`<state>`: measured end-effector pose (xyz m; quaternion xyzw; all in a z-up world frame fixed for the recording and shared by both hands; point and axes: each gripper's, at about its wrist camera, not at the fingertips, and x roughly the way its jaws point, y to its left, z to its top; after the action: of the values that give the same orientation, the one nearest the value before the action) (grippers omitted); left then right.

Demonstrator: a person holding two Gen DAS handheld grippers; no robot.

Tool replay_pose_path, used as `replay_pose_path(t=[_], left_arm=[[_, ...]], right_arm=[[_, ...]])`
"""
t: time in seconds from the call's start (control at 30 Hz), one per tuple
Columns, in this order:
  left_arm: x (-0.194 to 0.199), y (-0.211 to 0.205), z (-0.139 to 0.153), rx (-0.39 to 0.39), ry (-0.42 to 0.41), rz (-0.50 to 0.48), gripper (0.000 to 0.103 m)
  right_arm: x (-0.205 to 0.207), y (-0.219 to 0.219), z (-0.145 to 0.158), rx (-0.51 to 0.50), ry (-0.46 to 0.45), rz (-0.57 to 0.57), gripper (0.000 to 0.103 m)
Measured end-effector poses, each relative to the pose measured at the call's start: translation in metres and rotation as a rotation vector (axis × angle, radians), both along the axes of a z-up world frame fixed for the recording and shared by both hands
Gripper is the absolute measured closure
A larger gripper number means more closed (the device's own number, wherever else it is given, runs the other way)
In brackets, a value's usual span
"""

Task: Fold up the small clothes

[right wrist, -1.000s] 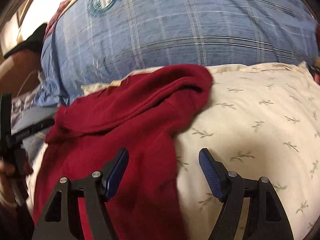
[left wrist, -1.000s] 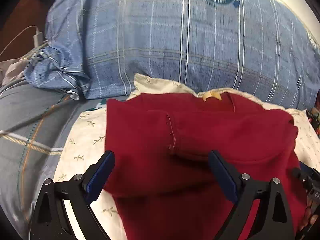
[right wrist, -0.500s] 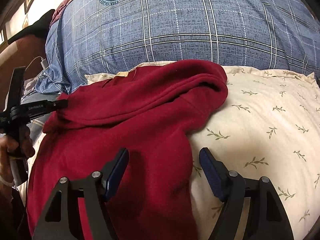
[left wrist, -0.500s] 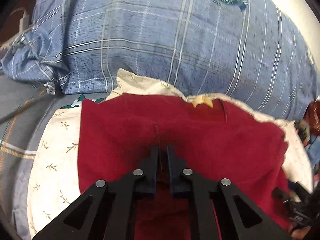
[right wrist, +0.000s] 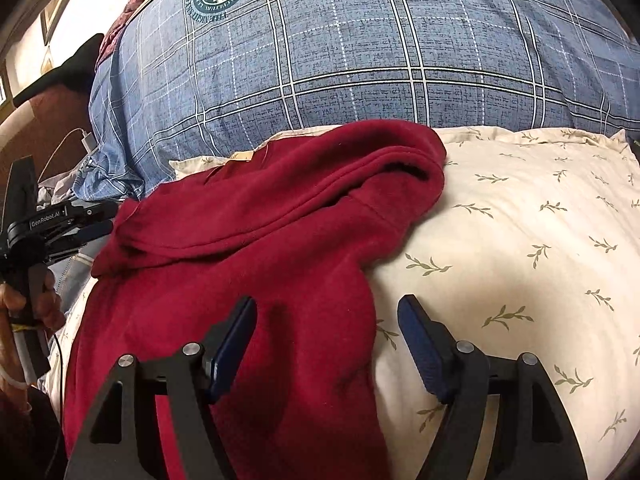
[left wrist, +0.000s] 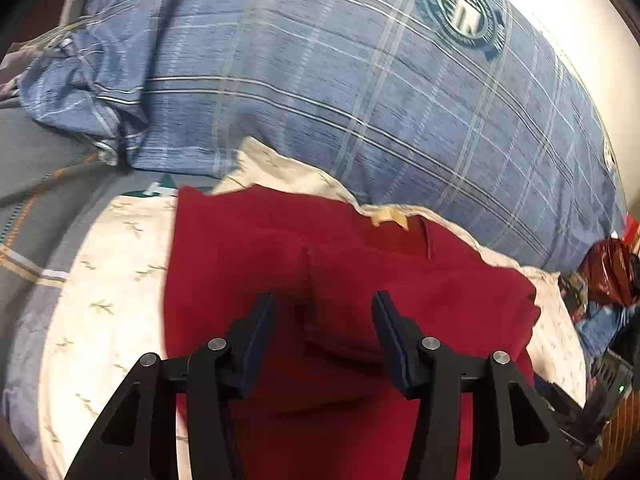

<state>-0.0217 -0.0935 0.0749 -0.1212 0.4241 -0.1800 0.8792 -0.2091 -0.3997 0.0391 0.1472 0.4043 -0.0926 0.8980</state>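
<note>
A dark red fleece garment [left wrist: 240, 248] lies partly folded on a cream leaf-print pillow [right wrist: 520, 240], its neck label [left wrist: 390, 216] at the far edge. My left gripper [left wrist: 323, 300] hovers over the garment's middle. Its jaws are opening, and a raised seam fold lies below the gap with neither pad pressing on it. From the right wrist view the left gripper [right wrist: 72, 220] sits at the garment's left edge, held by a hand. My right gripper [right wrist: 327, 304] stands open over the garment's [right wrist: 260, 240] right edge, one finger above red cloth, the other above the pillow.
A big blue plaid pillow [left wrist: 320, 80] rises right behind the garment. Grey striped bedding [left wrist: 32, 200] lies to the left. A white charger and cable [right wrist: 86, 140] sit at the far left. Red and blue clutter [left wrist: 608, 272] lies off the bed's right side.
My left gripper went from wide open to shut over the garment's seam fold, then parted again and shifted slightly. The right gripper has kept still and open.
</note>
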Motion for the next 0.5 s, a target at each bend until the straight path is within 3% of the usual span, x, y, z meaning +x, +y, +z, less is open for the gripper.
replay_pose_path(t=[0.13,0.23,0.5], left_arm=[[0.012,-0.022,-0.014,0.082,0.031,-0.033,0.056],[0.02,-0.032,-0.021,0.118,0.037,-0.03,0.092],[0.004,0.016,0.026,-0.017,-0.132,0.085,0.093]], right_arm=[[0.002,0.003,0.0,-0.012,0.007,0.005,0.025],[0.003,0.005,0.0,-0.018,0.013,0.013,0.024],[-0.002,-0.002,0.003,0.019,-0.012,-0.002,0.023]])
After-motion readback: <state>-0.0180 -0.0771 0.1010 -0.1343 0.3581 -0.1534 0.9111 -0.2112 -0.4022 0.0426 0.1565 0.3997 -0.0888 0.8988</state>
